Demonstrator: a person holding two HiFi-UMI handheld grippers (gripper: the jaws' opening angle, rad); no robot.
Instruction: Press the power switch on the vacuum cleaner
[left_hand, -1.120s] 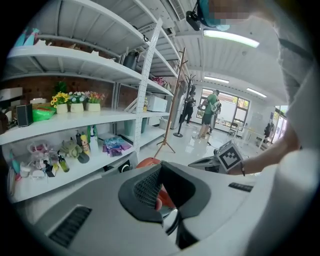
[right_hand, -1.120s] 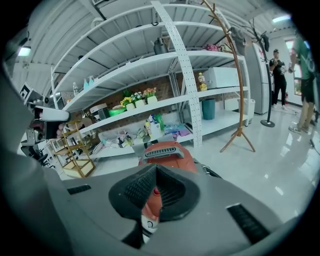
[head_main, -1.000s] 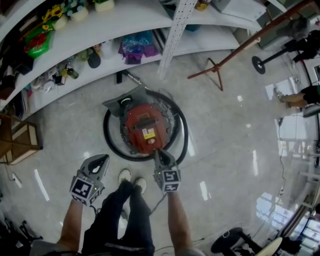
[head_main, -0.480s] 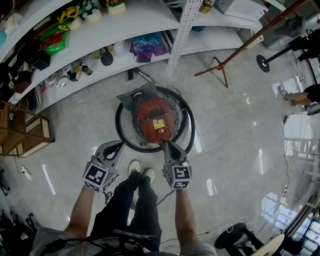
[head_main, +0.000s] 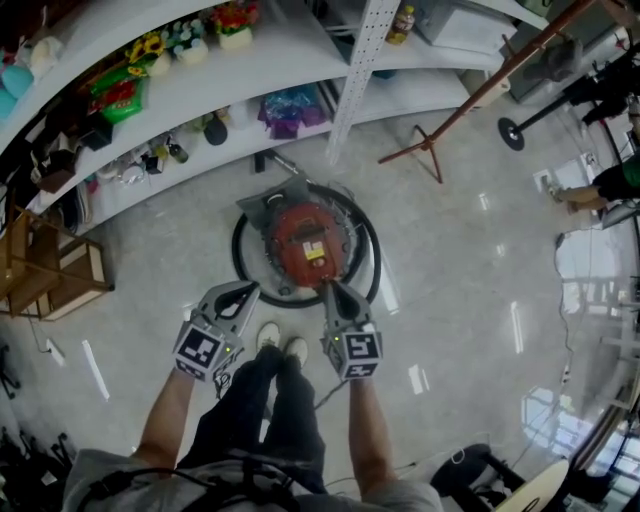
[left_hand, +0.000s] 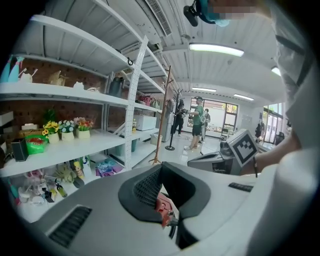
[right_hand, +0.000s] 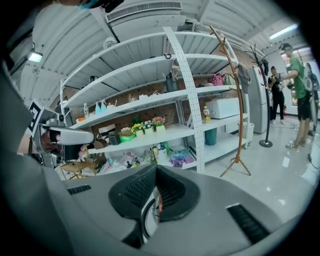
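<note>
1. Red, round-bodied vacuum cleaner stands on the floor just ahead of the person's feet.
2. Right gripper, at the vacuum's near rim, and left gripper both have their jaws together, empty.
3. An off-centre push would likely miss the switch.

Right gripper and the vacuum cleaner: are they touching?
Cannot tell. In the head view the tip of the right gripper overlaps the vacuum cleaner; its height is unclear.

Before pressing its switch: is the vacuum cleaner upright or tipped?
Upright: the vacuum cleaner shows its red top to the head view, hose ringed around it.
</note>
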